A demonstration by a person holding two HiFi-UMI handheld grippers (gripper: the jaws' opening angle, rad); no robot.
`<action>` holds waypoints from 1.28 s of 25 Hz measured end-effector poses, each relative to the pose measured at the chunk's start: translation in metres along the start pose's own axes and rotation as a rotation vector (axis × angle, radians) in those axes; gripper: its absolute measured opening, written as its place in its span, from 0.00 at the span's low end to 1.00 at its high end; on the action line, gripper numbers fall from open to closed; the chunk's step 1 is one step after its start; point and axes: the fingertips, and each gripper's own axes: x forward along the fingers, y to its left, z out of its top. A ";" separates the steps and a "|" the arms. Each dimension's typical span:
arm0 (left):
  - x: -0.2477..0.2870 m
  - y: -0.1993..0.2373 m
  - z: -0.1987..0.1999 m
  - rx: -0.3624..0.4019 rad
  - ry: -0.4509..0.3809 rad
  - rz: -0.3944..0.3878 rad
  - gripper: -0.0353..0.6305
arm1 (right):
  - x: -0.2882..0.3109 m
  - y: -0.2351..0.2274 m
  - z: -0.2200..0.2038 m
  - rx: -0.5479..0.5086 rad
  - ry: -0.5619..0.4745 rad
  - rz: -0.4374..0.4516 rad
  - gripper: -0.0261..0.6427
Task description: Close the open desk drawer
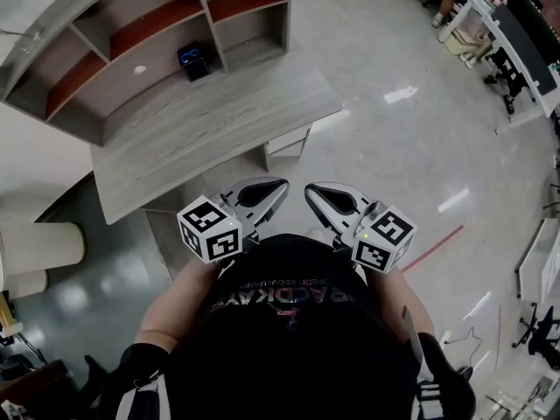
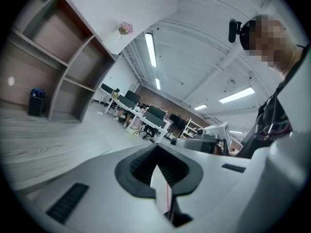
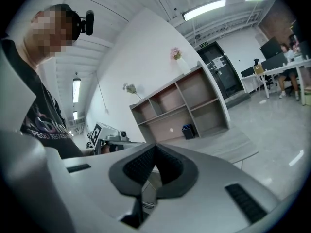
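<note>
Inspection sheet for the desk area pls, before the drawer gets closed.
Surface: grey wood desk top, bare at the front.
Job's things: white drawer unit under the desk edge, mostly hidden; cannot tell if a drawer is open.
Clutter: small black-and-blue box in the shelf unit.
Grippers: left gripper and right gripper, jaws shut, empty, at the person's chest.
Cables: nothing seen near the desk.
Surroundings: office desks, red floor line.

The desk top [image 1: 201, 138] hides most of the drawer unit [image 1: 287, 141]
</note>
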 end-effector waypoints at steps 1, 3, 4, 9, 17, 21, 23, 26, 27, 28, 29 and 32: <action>0.000 -0.002 -0.003 -0.003 0.007 -0.008 0.07 | 0.000 0.000 -0.002 0.013 0.005 0.003 0.06; -0.001 -0.003 -0.007 -0.020 0.011 -0.012 0.07 | 0.002 0.000 -0.007 0.038 0.020 0.012 0.06; -0.001 -0.002 -0.008 -0.034 0.008 -0.011 0.07 | 0.002 0.000 -0.010 0.045 0.029 0.016 0.06; 0.002 -0.007 -0.021 -0.054 0.022 -0.005 0.07 | -0.008 0.001 -0.023 0.071 0.048 0.009 0.06; 0.009 -0.027 -0.053 -0.024 0.114 -0.021 0.07 | -0.015 0.009 -0.050 0.126 0.093 0.019 0.06; 0.006 -0.028 -0.059 -0.050 0.114 -0.013 0.07 | -0.017 0.015 -0.056 0.121 0.101 0.027 0.06; 0.005 -0.030 -0.060 -0.048 0.114 -0.012 0.07 | -0.018 0.016 -0.057 0.116 0.101 0.029 0.06; 0.005 -0.033 -0.060 -0.048 0.114 -0.013 0.07 | -0.021 0.018 -0.057 0.117 0.093 0.027 0.06; 0.005 -0.034 -0.061 -0.049 0.115 -0.013 0.07 | -0.022 0.018 -0.057 0.116 0.090 0.026 0.06; 0.005 -0.035 -0.061 -0.052 0.114 -0.014 0.07 | -0.024 0.019 -0.057 0.116 0.088 0.025 0.06; 0.005 -0.036 -0.062 -0.058 0.112 -0.014 0.07 | -0.025 0.019 -0.057 0.116 0.086 0.024 0.06; 0.002 -0.036 -0.064 -0.086 0.105 -0.009 0.07 | -0.028 0.022 -0.057 0.113 0.080 0.019 0.06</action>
